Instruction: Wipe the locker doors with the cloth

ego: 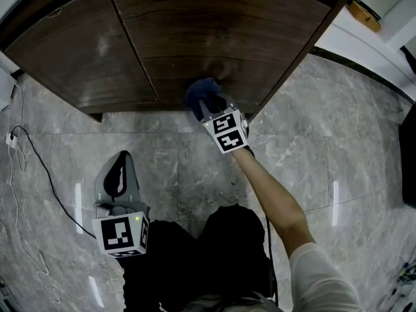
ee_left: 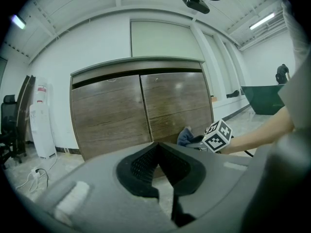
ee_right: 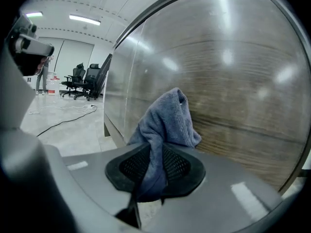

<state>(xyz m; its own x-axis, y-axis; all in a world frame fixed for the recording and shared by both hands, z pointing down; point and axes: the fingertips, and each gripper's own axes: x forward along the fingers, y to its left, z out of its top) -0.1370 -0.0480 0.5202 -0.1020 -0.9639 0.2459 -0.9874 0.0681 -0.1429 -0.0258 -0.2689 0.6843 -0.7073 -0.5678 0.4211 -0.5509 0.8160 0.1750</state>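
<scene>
The locker has two dark brown wood-grain doors (ego: 195, 38) that fill the top of the head view and stand ahead in the left gripper view (ee_left: 141, 108). My right gripper (ego: 209, 107) is shut on a blue cloth (ego: 201, 95) and presses it against the lower part of the right door (ee_right: 233, 96). In the right gripper view the cloth (ee_right: 167, 123) rises from between the closed jaws (ee_right: 151, 171) and touches the wood. My left gripper (ego: 121, 157) hangs over the floor in front of the left door, shut with nothing in it (ee_left: 158, 152). The left gripper view also catches the cloth (ee_left: 186, 136).
The grey marble floor (ego: 312, 129) runs up to the locker base. A white cable (ego: 39, 168) trails along the floor at left. A water dispenser (ee_left: 41, 125) stands left of the locker. Office chairs (ee_right: 82, 79) are far off. A cardboard piece (ego: 364, 15) lies at the locker's right.
</scene>
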